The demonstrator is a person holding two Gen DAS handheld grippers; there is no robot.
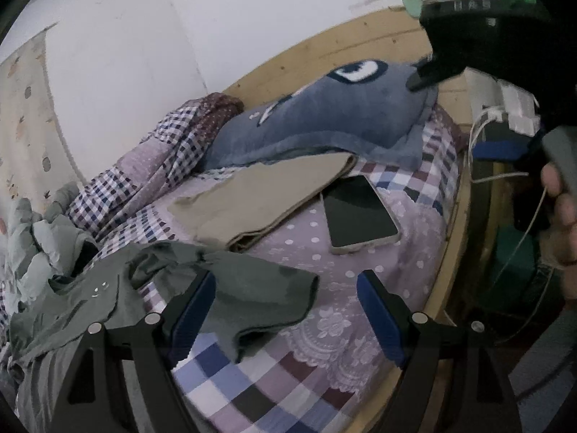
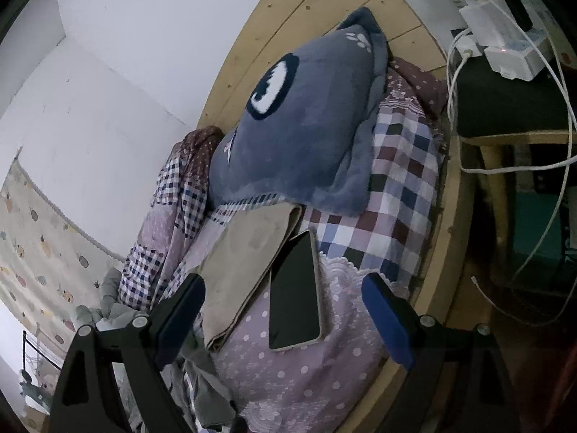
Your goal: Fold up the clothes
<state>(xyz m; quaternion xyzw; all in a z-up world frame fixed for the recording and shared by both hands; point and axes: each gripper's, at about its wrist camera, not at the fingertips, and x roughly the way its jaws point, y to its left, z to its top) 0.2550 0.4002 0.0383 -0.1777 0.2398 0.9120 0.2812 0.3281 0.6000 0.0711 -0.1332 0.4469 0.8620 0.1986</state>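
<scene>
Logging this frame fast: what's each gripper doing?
Left gripper: open, holding nothing, over the grey shirt.
Right gripper: open, holding nothing.

Walls: plain white wall (image 1: 126,54) across the upper left of both views, scuffed in spots.
Wall covering: pale fruit-print cloth (image 2: 32,245) along the lower left, edged with a cord.
Bed: wooden headboard (image 2: 288,29) arcs across the upper middle; a wooden side rail (image 1: 447,245) runs down the right.
Bedding: lilac patchwork bedspread (image 2: 396,216) with checked squares, polka dots and lace.
Pillow: blue-grey plush cushion (image 2: 306,126) against the headboard.
Bedside: dark-topped wooden stool (image 2: 505,108) at upper right, carrying white chargers (image 2: 505,50) and trailing white cables (image 2: 562,108).
Light: dim, cool, even.
</scene>
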